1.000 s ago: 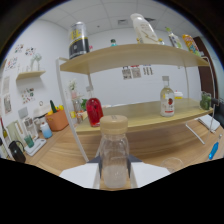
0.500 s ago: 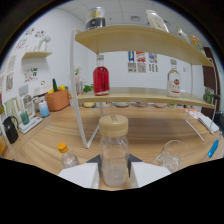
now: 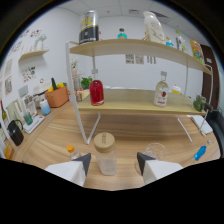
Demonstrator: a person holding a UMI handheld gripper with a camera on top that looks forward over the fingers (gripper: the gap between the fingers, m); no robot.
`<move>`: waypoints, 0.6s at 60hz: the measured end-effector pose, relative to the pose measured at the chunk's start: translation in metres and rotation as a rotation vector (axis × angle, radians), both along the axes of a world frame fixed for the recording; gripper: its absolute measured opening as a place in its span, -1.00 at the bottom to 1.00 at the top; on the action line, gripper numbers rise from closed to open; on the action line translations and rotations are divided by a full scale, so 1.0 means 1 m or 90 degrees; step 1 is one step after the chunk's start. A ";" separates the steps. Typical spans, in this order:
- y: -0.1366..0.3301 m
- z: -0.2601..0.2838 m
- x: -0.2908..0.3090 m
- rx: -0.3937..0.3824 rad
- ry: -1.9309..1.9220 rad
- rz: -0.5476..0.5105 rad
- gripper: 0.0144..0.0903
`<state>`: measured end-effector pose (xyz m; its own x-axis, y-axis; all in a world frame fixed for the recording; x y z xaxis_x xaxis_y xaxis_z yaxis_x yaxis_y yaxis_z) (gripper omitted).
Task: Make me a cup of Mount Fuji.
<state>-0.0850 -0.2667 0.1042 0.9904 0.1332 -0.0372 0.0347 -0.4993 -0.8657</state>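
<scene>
A clear bottle with a wooden cap (image 3: pixel 104 153) stands upright on the wooden table (image 3: pixel 60 140). It is between the fingers of my gripper (image 3: pixel 113 162), which is open, with a clear gap on the bottle's right side. An empty clear glass (image 3: pixel 155 150) sits just right of the bottle, ahead of the right finger (image 3: pixel 145 161). A tiny orange-capped bottle (image 3: pixel 72 150) stands by the left finger (image 3: pixel 83 163). Beyond them, a red-liquid bottle (image 3: pixel 96 92) and a clear bottle with a red label (image 3: pixel 161 92) stand on the lower shelf (image 3: pixel 130 106).
The white-framed rack's top shelf (image 3: pixel 130 47) carries a black-and-yellow can (image 3: pixel 89 27) and a white bottle (image 3: pixel 152 25). An orange pot (image 3: pixel 57 95), cups and a black kettle (image 3: pixel 15 133) line the left side. A blue object (image 3: pixel 199 152) lies on the table to the right.
The capped bottle was gripped and filled the space between the fingers. Now it stands on the table, the fingers have spread apart, and I have drawn back from it.
</scene>
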 end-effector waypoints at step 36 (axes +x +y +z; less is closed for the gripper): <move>0.031 0.268 0.092 0.088 -0.003 -0.087 0.87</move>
<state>0.0066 -0.2357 0.3722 0.9997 0.0005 -0.0229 -0.0211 -0.3754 -0.9266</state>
